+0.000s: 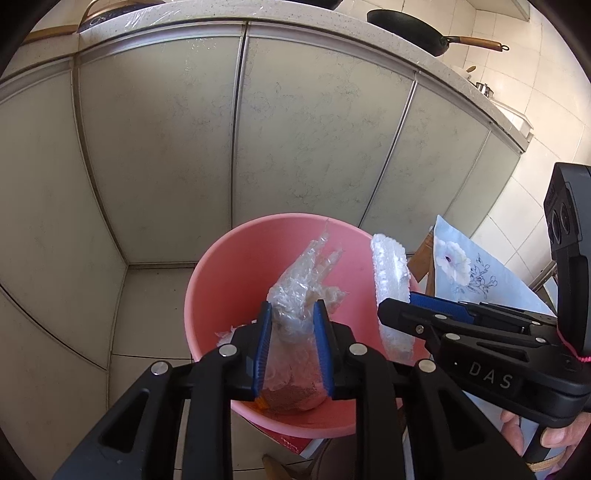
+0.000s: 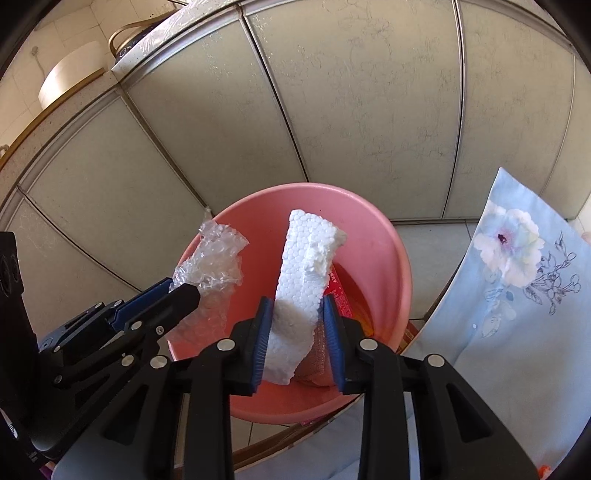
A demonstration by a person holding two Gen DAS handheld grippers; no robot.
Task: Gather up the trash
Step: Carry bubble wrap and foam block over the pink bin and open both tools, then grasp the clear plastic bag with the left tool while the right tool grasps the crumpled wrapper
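Observation:
A pink plastic bin (image 1: 221,280) stands on the tiled floor against the cabinets; it also shows in the right wrist view (image 2: 384,266). My left gripper (image 1: 293,314) is shut on a wad of clear bubble wrap (image 1: 306,280) and holds it over the bin's opening; the wrap also shows in the right wrist view (image 2: 214,258). My right gripper (image 2: 297,308) is shut on a white styrofoam block (image 2: 306,266) and holds it over the bin; the block shows at the bin's right rim in the left wrist view (image 1: 391,280). Red packaging (image 2: 341,299) lies inside the bin.
Grey cabinet doors (image 1: 295,129) rise right behind the bin. A black pan (image 1: 410,29) sits on the counter above. A light blue floral cloth (image 2: 509,295) hangs to the right of the bin; it also shows in the left wrist view (image 1: 461,266).

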